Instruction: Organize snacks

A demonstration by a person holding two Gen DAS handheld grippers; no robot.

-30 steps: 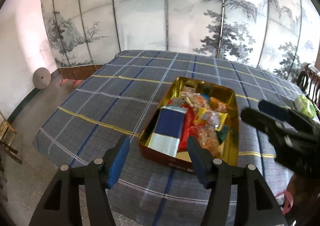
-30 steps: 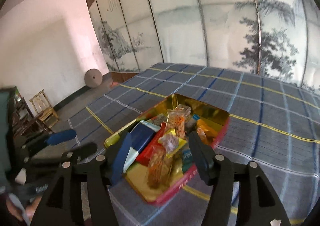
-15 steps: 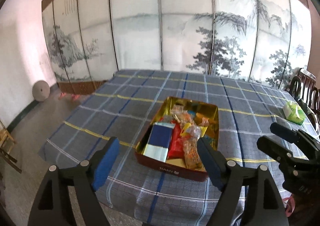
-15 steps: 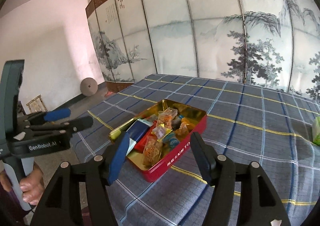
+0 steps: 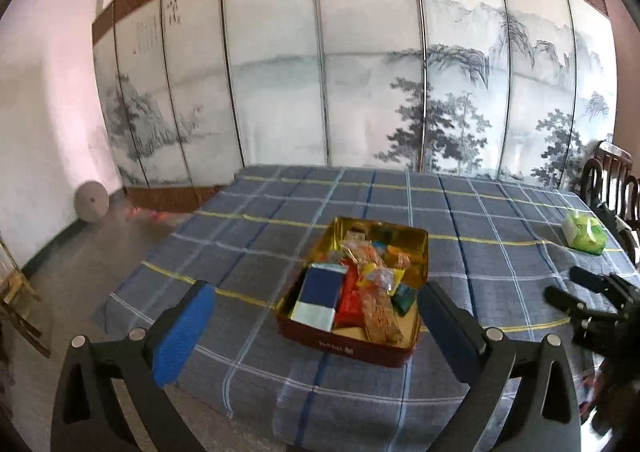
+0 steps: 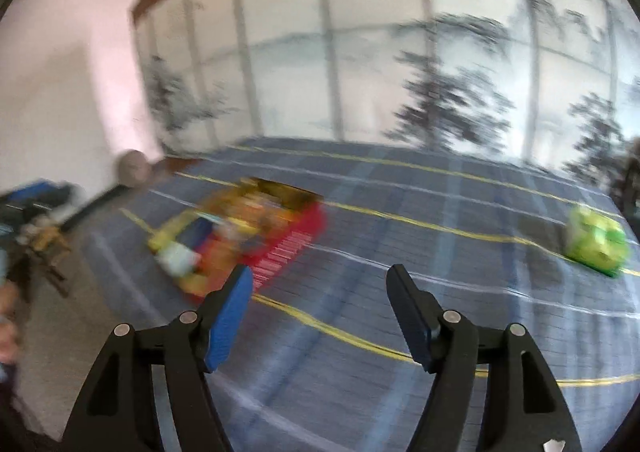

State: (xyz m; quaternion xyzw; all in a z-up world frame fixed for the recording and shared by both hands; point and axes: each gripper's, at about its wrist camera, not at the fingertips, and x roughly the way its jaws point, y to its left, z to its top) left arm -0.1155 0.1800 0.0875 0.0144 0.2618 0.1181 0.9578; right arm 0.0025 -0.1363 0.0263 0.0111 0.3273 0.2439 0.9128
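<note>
A red tin with a gold inside sits near the front of the checked tablecloth, filled with several snack packets and a blue-and-white box. My left gripper hangs back from the tin's near side, its jaws opening wide with nothing between them. In the blurred right wrist view the tin lies at the left, and my right gripper is over bare cloth to its right, jaws opening and empty. A green packet lies at the far right, also seen as the green packet.
A painted folding screen stands behind the table. Dark wooden chairs are at the right edge. A round disc leans on the wall at the left floor. The right gripper shows at the left view's right edge.
Both grippers have pulled back from the tin and opened wider. The left one rose, so the tin looks smaller. The right one swung rightward toward the green packet.
</note>
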